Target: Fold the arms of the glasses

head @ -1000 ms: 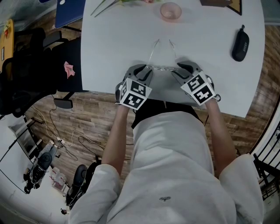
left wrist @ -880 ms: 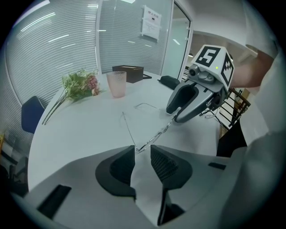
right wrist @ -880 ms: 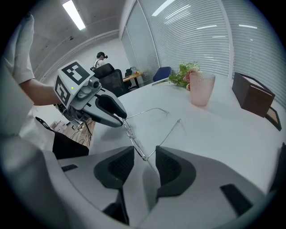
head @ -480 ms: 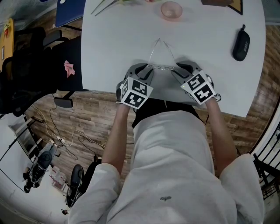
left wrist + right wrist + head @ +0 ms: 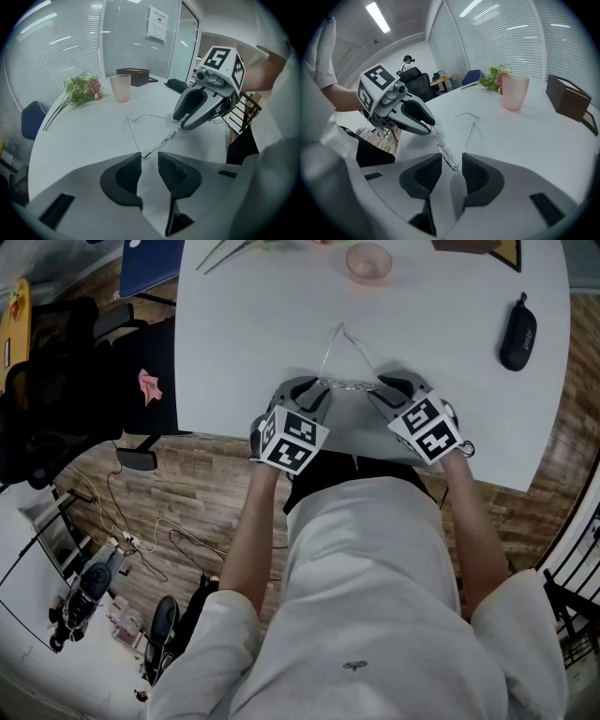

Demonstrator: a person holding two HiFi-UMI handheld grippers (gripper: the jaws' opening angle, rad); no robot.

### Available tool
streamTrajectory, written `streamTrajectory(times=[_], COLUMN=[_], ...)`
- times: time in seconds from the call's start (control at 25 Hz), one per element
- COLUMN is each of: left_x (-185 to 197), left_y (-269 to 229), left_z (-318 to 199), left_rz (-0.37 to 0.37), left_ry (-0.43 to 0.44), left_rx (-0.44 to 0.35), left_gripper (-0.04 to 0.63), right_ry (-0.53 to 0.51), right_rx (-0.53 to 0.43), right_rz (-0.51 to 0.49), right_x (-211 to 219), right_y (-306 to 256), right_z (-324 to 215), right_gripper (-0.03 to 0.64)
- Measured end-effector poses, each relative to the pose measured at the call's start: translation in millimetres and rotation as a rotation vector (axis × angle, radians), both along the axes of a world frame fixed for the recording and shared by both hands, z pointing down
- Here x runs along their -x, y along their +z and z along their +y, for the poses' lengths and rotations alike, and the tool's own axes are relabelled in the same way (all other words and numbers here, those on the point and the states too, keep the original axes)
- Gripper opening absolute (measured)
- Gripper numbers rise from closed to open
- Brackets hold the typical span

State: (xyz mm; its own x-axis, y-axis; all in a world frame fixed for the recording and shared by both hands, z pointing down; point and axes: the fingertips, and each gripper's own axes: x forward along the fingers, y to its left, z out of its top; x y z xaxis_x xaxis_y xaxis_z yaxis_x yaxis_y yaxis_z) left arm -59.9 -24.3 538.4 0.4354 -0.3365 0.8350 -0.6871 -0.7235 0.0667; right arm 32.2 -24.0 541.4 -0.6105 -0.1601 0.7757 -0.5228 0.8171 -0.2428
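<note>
Metal wire, very thin, makes up the glasses (image 5: 349,384), so I judge them light, springy and easy to bend. The lenses are likely fragile and slippery, and the little hinges are the weak spot. The safest hold is at the two outer corners of the front, right by the hinges, pressing on the frame and not on the lenses, with only gentle pressure.

That is where both tools sit. The left gripper (image 5: 315,390) is clamped on the left corner; in its own view the hinge end (image 5: 140,155) sits pinched at the very tips of narrowly spaced jaws. The right gripper (image 5: 389,390) grips the right corner. Its jaws have just been closing, and its own view shows the front wire and the arm root (image 5: 453,168) both between the pads, apparently squeezed together.

The glasses lie at the near edge of the white table (image 5: 244,324), directly before the person. Their long axis is the front, which runs left to right between the two grippers. The arms (image 5: 330,352) point to the far side, away from the person, and lean inward so that their tips meet or cross at the far end. By my reading they are partly swung in and not yet flat against the front.
</note>
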Motion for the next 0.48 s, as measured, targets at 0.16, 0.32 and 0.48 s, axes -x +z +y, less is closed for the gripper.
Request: streamTrajectory(times=[0.16,0.32,0.48], left_x=[0.1,0.0,-1.1], left_y=[0.7,1.5,1.9], left_z=[0.0,0.7,0.5], left_rz=[0.001,0.0,0.004], left_ry=[0.0,-0.002,-0.004], left_rx=[0.0,0.001,0.002], left_gripper=[0.12,0.12,0.12], right_ry=[0.0,-0.002,-0.004], right_rx=[-0.004,0.007,0.003], right_rz=[-0.002,-0.016,-0.008], right_x=[0.6,4.3,2.7], right_y=[2.4,-1.2,0.4], right_z=[-0.2,1.6,1.1], right_gripper=[0.137,0.132,0.126])
